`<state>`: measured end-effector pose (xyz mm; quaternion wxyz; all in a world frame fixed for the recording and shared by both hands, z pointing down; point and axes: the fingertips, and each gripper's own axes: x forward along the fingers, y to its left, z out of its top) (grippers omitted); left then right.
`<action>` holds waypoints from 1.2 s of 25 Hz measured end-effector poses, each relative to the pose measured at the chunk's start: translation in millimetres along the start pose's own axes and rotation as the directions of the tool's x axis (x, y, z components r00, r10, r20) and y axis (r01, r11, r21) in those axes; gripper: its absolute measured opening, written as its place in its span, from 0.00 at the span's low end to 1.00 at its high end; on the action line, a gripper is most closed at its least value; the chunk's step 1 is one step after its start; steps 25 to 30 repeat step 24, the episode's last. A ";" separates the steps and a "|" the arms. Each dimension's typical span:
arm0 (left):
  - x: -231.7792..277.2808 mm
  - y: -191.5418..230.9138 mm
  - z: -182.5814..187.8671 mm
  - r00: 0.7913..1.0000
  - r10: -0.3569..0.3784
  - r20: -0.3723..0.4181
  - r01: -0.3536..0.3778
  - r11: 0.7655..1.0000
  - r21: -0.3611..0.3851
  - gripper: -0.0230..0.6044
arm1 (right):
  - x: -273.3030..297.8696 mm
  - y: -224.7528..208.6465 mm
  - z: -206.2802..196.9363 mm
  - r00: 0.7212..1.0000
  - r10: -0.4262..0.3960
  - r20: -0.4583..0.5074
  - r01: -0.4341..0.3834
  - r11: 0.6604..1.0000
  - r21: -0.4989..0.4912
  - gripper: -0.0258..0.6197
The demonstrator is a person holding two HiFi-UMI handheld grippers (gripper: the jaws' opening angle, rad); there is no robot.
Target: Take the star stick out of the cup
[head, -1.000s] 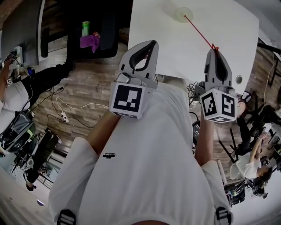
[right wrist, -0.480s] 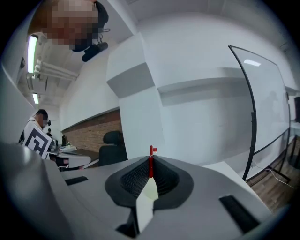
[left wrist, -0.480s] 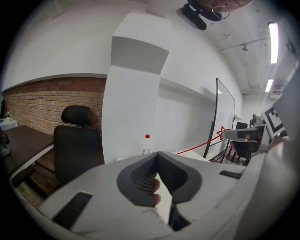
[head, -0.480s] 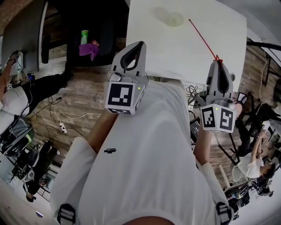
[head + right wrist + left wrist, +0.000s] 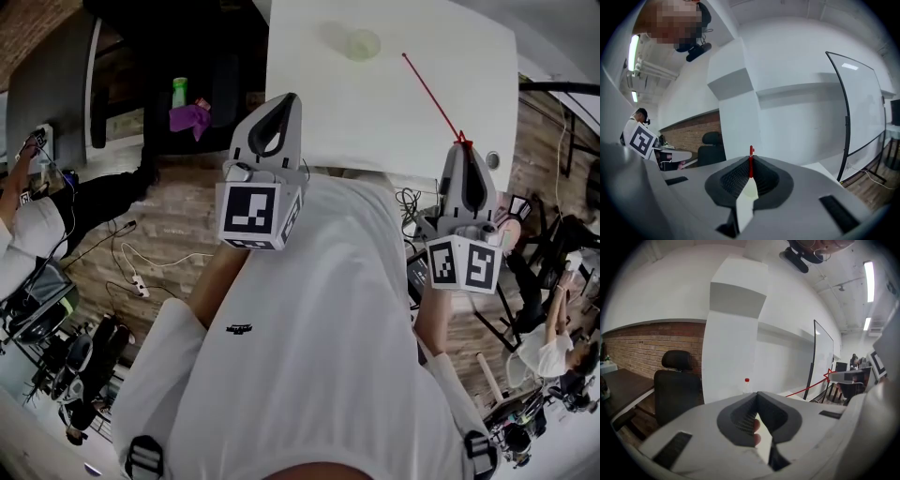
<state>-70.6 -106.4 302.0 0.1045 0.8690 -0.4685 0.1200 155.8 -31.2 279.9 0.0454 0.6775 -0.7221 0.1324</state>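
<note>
In the head view the clear cup [image 5: 362, 44] stands alone at the far end of the white table [image 5: 309, 103]. The thin red star stick [image 5: 431, 96] is out of the cup and slants above the table. Its far tip points toward the cup, and its star end is at my right gripper [image 5: 461, 150], which is shut on it. In the right gripper view the stick [image 5: 751, 153] stands up between the closed jaws of the right gripper [image 5: 751, 161]. My left gripper [image 5: 284, 101] hovers at the table's near edge, shut with nothing held. The left gripper view shows the stick [image 5: 806, 389] off to the right.
A dark desk at the left carries a green bottle [image 5: 181, 91] and a purple cloth [image 5: 191, 117]. Cables and a power strip [image 5: 141, 281] lie on the wooden floor. People sit at both sides. A black office chair [image 5: 677, 380] and a red-capped bottle [image 5: 746, 385] appear ahead of the left gripper.
The stick's far tip was in the cup a second ago; it has come out and moved right and back with my right gripper. Both grippers drew back toward the table's near edge.
</note>
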 end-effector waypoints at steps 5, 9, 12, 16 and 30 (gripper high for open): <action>-4.2 -1.0 2.3 1.000 0.002 0.001 -0.002 1.000 0.003 0.05 | -4.2 1.7 1.7 1.000 0.005 0.002 -0.005 1.000 -0.003 0.07; -3.2 -1.4 1.4 1.000 -0.004 -0.001 0.004 1.000 0.005 0.05 | -2.3 1.2 0.5 1.000 0.001 -0.004 -0.001 1.000 0.001 0.07; -2.3 -2.7 1.2 1.000 -0.006 0.000 0.006 1.000 0.003 0.05 | 0.2 2.5 2.0 1.000 0.002 -0.002 -0.002 1.000 0.005 0.07; -0.5 -6.4 4.2 1.000 -0.013 0.007 0.013 1.000 0.005 0.05 | 1.9 3.4 3.4 1.000 0.010 0.000 -0.010 1.000 0.003 0.07; -0.9 -10.7 4.2 1.000 -0.028 0.014 0.028 1.000 0.001 0.05 | 0.9 6.8 1.7 1.000 0.011 -0.011 -0.011 1.000 0.002 0.07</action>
